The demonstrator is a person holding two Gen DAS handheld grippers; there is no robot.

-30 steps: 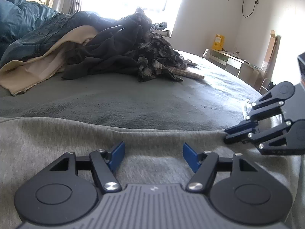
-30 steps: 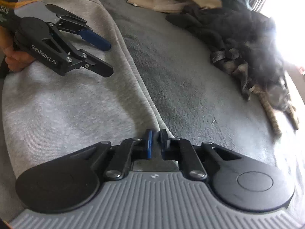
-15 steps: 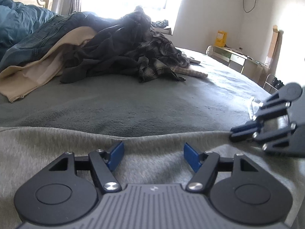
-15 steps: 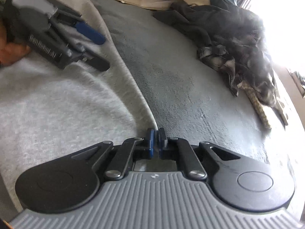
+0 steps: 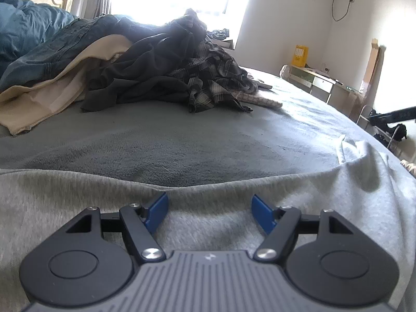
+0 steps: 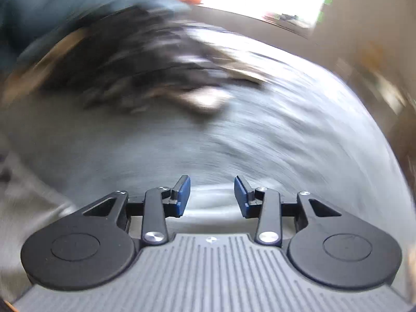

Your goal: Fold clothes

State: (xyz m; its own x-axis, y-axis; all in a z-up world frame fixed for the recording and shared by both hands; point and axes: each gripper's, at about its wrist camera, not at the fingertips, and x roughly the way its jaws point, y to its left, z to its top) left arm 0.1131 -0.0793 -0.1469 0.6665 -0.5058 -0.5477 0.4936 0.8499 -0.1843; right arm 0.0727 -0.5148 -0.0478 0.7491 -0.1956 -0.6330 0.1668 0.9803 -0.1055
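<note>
While its blue pads (image 5: 156, 213) stand wide apart with nothing pinched between them, the left gripper (image 5: 209, 214) hovers low over a light grey sweatshirt (image 5: 78, 195) spread flat across the near part of the bed. The garment's far edge runs across the view just ahead of the fingertips, and its right end rises in a small loose fold (image 5: 364, 161). Beyond it lies the bare grey-green blanket (image 5: 182, 140), and farther back a heap of unfolded clothes: a beige zip jacket (image 5: 46, 96), blue jeans (image 5: 52, 57), a dark garment (image 5: 145, 70) and a plaid shirt (image 5: 213, 78), all touching or overlapping. A desk (image 5: 319, 83) with a yellow box (image 5: 300, 56) stands by the far wall.

The right gripper (image 6: 212, 195) is empty, its jaws opening; nothing lies between its blue pads (image 6: 182, 195). Its view is heavily smeared by motion: the blanket (image 6: 260, 143) and the dark clothes pile (image 6: 135, 65) are recognisable, while a strip of grey sweatshirt (image 6: 28, 208) shows at lower left, apart from the fingers.
</note>
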